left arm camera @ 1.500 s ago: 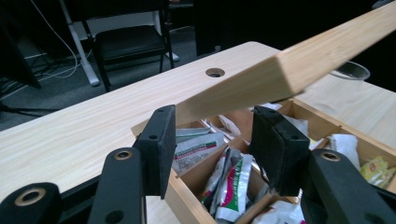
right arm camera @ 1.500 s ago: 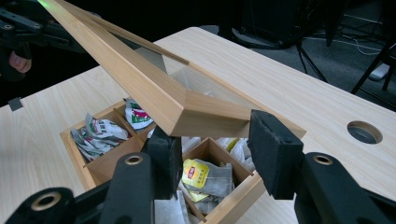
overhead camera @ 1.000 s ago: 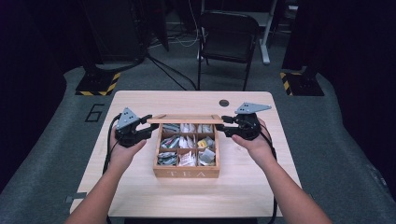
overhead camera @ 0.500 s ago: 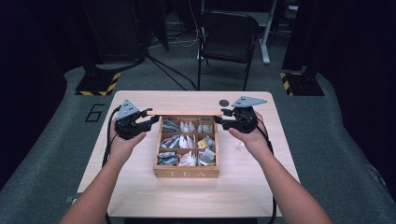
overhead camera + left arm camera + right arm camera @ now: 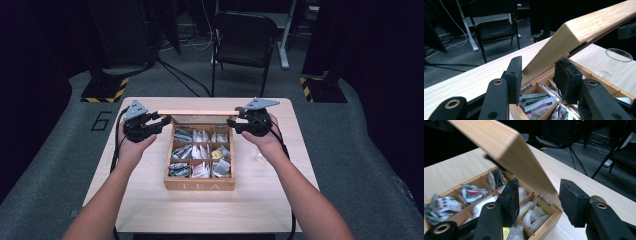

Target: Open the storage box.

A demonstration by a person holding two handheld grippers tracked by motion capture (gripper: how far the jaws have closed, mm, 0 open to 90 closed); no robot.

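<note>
Tabletop (image 5: 150,210): pale wood. Tea box (image 5: 200,186): centre, compartments of light, crushable sachets. Hinged lid (image 5: 197,113): raised at far edge; rigid, light, smooth; best taken by its ends. Left claw (image 5: 537,75): closed on left end. Right claw (image 5: 541,195): jaws just opening, straddling right end, pads clear.

A light wooden tea box (image 5: 200,185) sits in the middle of the table. The front wall has the word TEA on it. Inside are small square parts, in rows of three, stuffed with tea bags (image 5: 200,152) in white, green and yellow packets. Its flat wooden lid (image 5: 197,113) is open, hinged at the far edge and tilted up over the back row.
</note>
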